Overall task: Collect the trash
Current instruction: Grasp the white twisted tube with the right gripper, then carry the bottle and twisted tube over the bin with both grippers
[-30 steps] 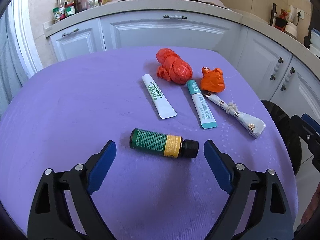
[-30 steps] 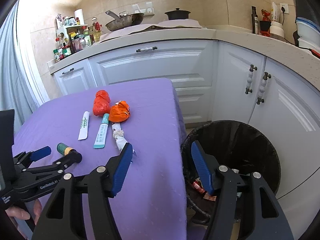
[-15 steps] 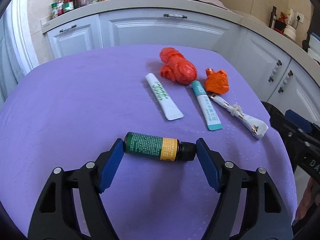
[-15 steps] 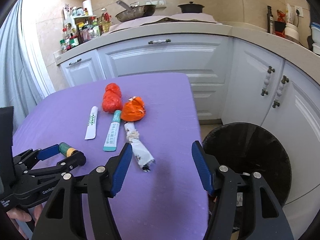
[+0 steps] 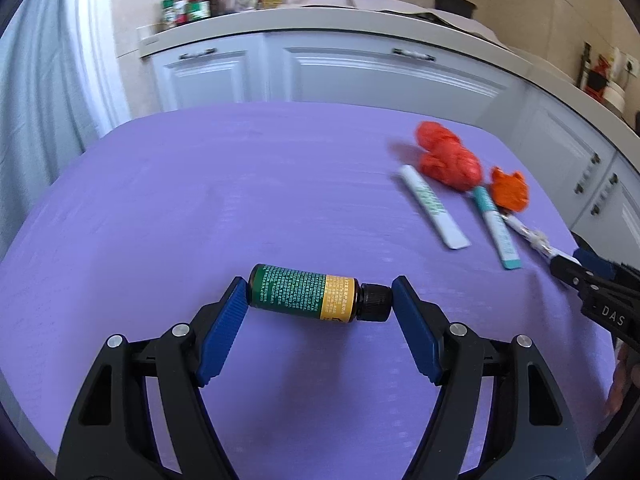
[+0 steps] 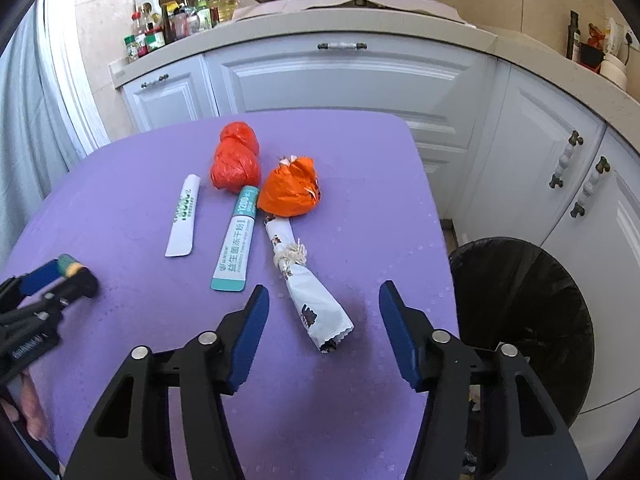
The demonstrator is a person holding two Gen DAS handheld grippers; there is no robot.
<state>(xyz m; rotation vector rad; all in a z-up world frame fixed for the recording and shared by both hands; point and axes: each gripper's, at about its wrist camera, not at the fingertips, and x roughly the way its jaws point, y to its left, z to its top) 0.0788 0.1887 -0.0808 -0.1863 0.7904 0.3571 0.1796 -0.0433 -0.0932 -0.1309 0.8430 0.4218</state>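
Observation:
A green and yellow bottle (image 5: pixel 308 298) with a black cap lies crosswise on the purple table (image 5: pixel 200 200). My left gripper (image 5: pixel 320 280) is shut on it, one pad on its base and one on its cap. In the right wrist view the rolled white wrapper (image 6: pixel 316 308), tied with string, lies between the fingers of my right gripper (image 6: pixel 324 286). Its jaws are closing, and the pads are still apart from the roll. Beyond it lie a teal sachet (image 6: pixel 236 244), a white sachet (image 6: pixel 184 216), a red crumpled bag (image 6: pixel 234 160) and an orange one (image 6: pixel 290 192).
A round bin with a black liner (image 6: pixel 520 312) stands on the floor just right of the table's edge. White kitchen cabinets (image 6: pixel 340 76) run behind and to the right. A person's hand (image 6: pixel 28 420) holds the left gripper at the lower left.
My left gripper closed onto the bottle's two ends and carried it leftward over the table. My right gripper swung left from above the bin to straddle the white wrapper, and its jaws narrowed.

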